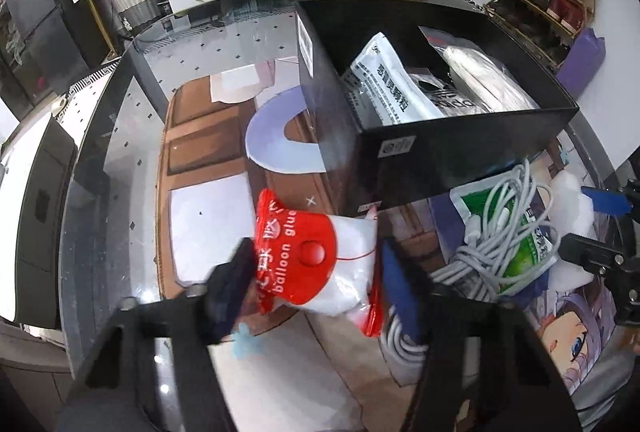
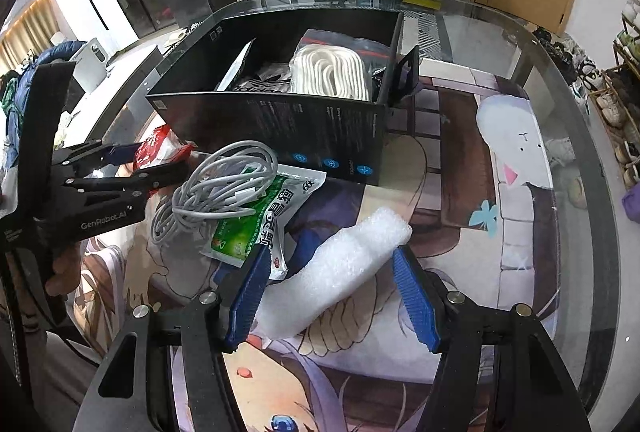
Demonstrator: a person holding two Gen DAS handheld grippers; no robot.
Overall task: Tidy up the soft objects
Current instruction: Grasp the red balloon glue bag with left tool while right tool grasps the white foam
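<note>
A glass table [image 2: 568,159] with a cartoon-printed mat carried a black box [image 2: 280,123] of bagged soft goods toward its far edge. The left gripper [image 1: 316,272] was clamped on a red-and-white balloon glue packet [image 1: 320,264], held just before the box's near corner. The right gripper [image 2: 332,296] stood wide open around a white foam roll [image 2: 340,272] (neither pad touching) beside a coiled white cable [image 2: 216,187] lying on a green sachet [image 2: 256,220].

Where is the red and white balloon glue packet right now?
The red and white balloon glue packet sits between the left gripper jaws in the left wrist view, just below the black cardboard box corner, left of the white coiled cable.
</note>
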